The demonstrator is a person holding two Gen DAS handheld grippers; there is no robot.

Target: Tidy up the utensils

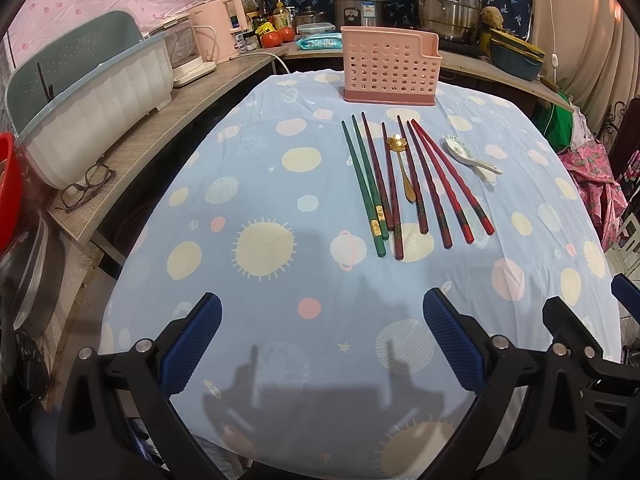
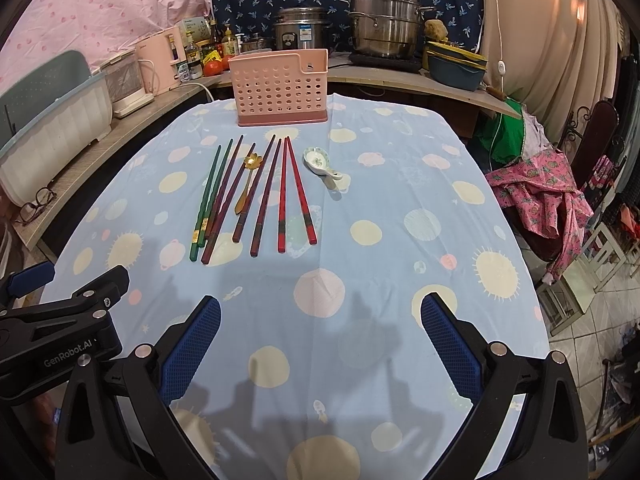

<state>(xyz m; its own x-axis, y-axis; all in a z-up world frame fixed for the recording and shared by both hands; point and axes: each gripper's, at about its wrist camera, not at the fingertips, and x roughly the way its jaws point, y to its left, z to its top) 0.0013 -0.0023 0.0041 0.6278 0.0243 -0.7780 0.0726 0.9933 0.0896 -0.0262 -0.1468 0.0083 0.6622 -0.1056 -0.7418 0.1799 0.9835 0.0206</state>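
A pink perforated plastic utensil caddy (image 1: 390, 66) is standing upright at the far end of the table, and from these angles I can't tell if anything's sitting inside it. Just in front of the caddy, everything is lying flat in a row on the cloth: a pair of green chopsticks (image 1: 366, 188) on the caddy's left side, dark maroon chopsticks (image 1: 390, 194) next to them, a small gold flower-shaped spoon (image 1: 402, 164) tucked among those, a pair of bright red chopsticks (image 1: 452, 182) further right, and a white ceramic soup spoon with a green pattern (image 1: 470, 156) at the far right end. The left gripper (image 1: 322, 322) is hovering well short of the caddy with its blue-padded fingers spread wide, gripping nothing. The right gripper (image 2: 320, 322) is doing the same, wide apart and touching nothing. The light blue tablecloth with planets and suns (image 2: 360, 272) is covering the whole table. Behind the caddy, steel pots (image 2: 384, 20) are sitting on a counter, with black-framed glasses (image 1: 86, 188) off on the left shelf.
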